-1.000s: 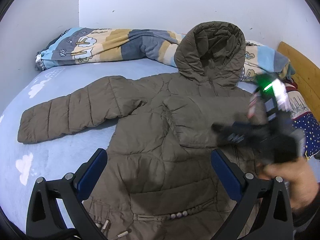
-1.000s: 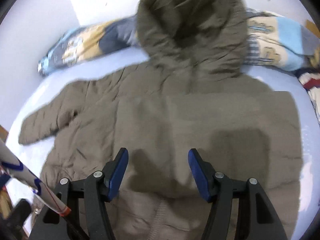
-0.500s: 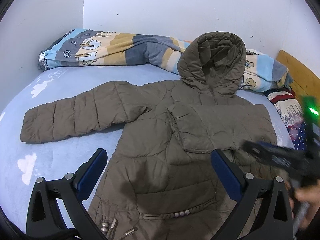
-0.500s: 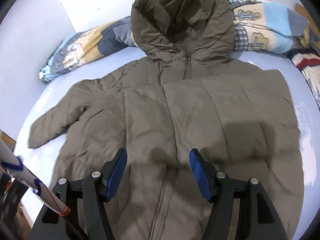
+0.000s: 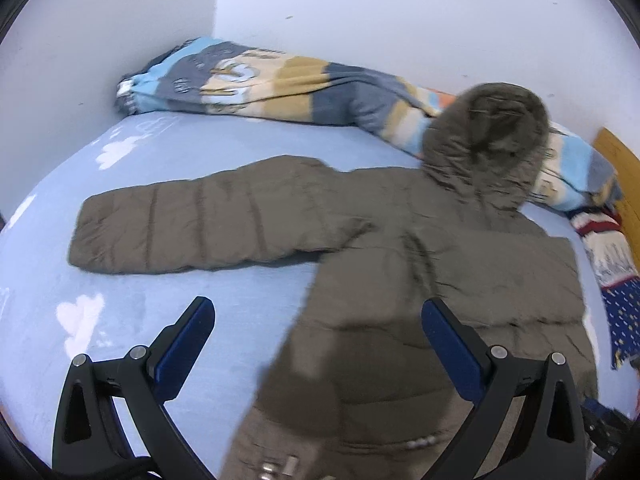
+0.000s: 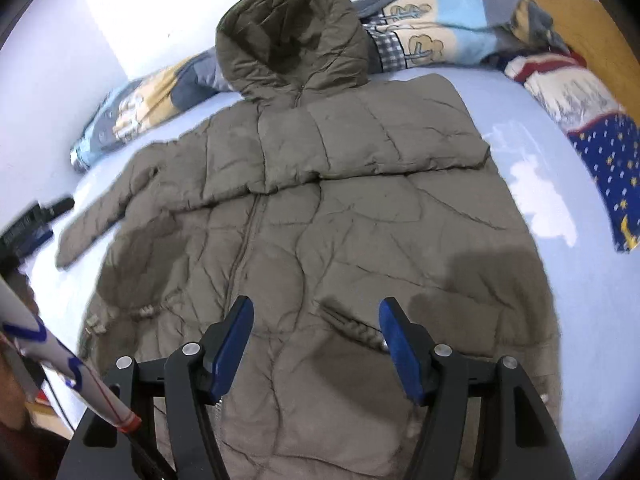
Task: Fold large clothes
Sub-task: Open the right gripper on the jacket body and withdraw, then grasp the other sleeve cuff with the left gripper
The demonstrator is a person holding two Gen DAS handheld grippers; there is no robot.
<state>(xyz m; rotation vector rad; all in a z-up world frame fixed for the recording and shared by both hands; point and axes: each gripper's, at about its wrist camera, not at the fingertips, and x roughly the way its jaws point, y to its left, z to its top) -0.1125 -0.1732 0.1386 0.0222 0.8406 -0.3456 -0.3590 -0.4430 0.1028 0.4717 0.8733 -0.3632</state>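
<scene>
A brown hooded puffer coat [image 5: 440, 264] lies face up on a light blue bed [image 5: 132, 296]. Its left sleeve [image 5: 192, 228] stretches out flat to the left. Its right sleeve is folded across the chest [image 6: 380, 148]. The hood [image 6: 292, 40] rests against the bedding at the back. My left gripper [image 5: 318, 340] is open and empty above the coat's left side and the sheet. My right gripper [image 6: 316, 340] is open and empty above the coat's lower front, near a pocket. The left gripper also shows at the left edge of the right wrist view [image 6: 32, 220].
A striped cartoon quilt [image 5: 280, 84] is rolled along the wall at the back. A dark blue starred blanket [image 6: 600, 152] and a wooden headboard [image 5: 620, 168] lie at the right. White walls meet in the far left corner.
My left gripper has swung left, so the outstretched sleeve is now ahead of it. My right gripper has drawn back from the chest to the coat's lower front.
</scene>
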